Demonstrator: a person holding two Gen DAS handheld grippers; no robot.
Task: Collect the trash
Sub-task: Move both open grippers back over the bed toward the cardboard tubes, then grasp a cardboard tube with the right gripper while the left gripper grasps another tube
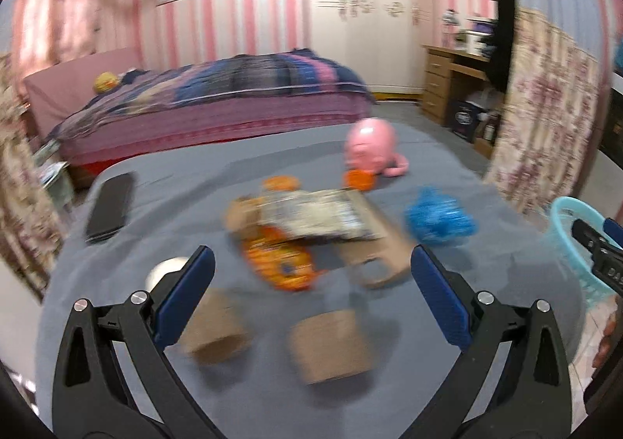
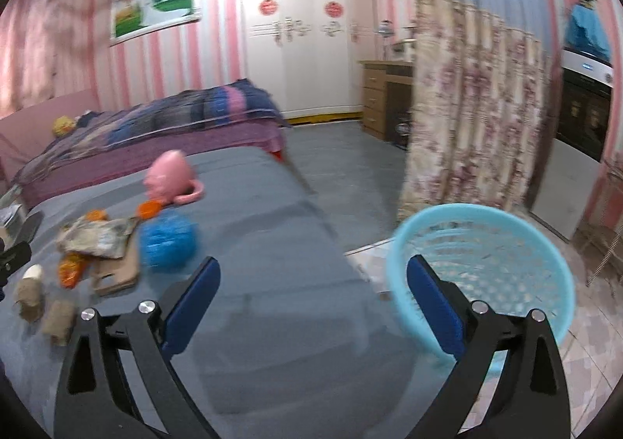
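Trash lies on a grey-covered table (image 1: 155,205): two cardboard tubes (image 1: 331,345) (image 1: 214,330), an orange snack wrapper (image 1: 280,263), a silvery packet (image 1: 311,217) on flat cardboard (image 1: 385,252), and a crumpled blue bag (image 1: 440,217). My left gripper (image 1: 311,263) is open and empty, just above the tubes. My right gripper (image 2: 311,275) is open and empty over the table's right edge, beside a light blue basket (image 2: 486,240) on the floor. The blue bag (image 2: 167,240) and wrappers (image 2: 97,240) lie to its left.
A pink toy (image 1: 370,147) and an orange lid (image 1: 360,178) sit at the table's far side. A black remote (image 1: 111,205) lies at the left, a white roll (image 1: 167,267) near my left finger. A bed (image 1: 214,104), a floral curtain (image 2: 467,108) and a wooden desk (image 1: 444,84) stand beyond.
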